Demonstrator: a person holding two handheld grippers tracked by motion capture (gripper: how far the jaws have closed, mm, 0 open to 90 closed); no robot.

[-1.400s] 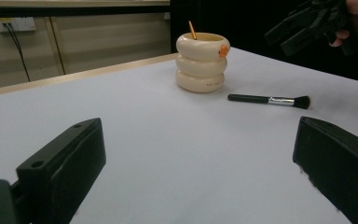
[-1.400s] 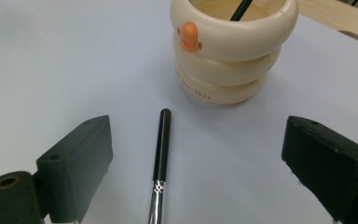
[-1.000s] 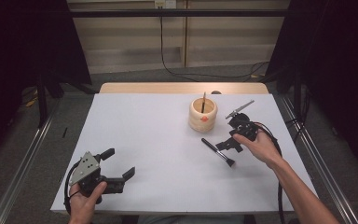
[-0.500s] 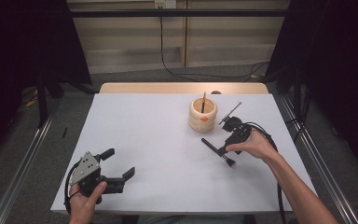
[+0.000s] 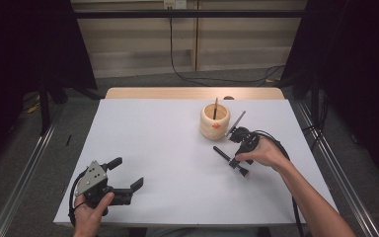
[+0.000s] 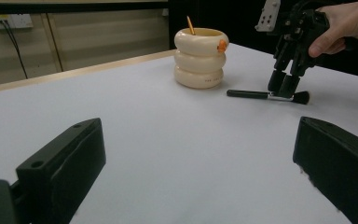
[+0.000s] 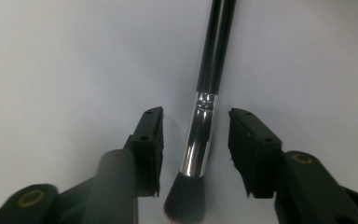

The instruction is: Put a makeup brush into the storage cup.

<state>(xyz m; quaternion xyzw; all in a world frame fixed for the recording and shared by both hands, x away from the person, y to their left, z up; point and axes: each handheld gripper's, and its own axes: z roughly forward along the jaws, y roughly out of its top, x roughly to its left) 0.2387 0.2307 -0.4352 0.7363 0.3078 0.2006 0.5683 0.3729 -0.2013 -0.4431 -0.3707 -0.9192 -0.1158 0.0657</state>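
A black makeup brush (image 5: 224,154) (image 7: 214,56) with a silver ferrule lies flat on the white table (image 5: 168,148). My right gripper (image 5: 235,163) (image 7: 196,113) points down over it with one jaw on each side of the ferrule. Its jaws have just been closing, and a gap still shows on both sides of the brush. In the left gripper view the right gripper (image 6: 283,86) stands over the brush (image 6: 256,94). My left gripper (image 5: 127,173) (image 6: 198,135) rests at the near left, open and empty.
A cream ringed holder (image 5: 214,122) (image 6: 200,58) with an orange spot stands just behind the brush, with a thin stick (image 5: 215,106) upright in it. The right gripper's cable (image 5: 276,143) trails toward the right edge. Metal rails (image 5: 335,168) flank the table.
The right gripper has come down and toward the near left onto the brush, and its jaws have narrowed around the ferrule. The left gripper has stayed put.
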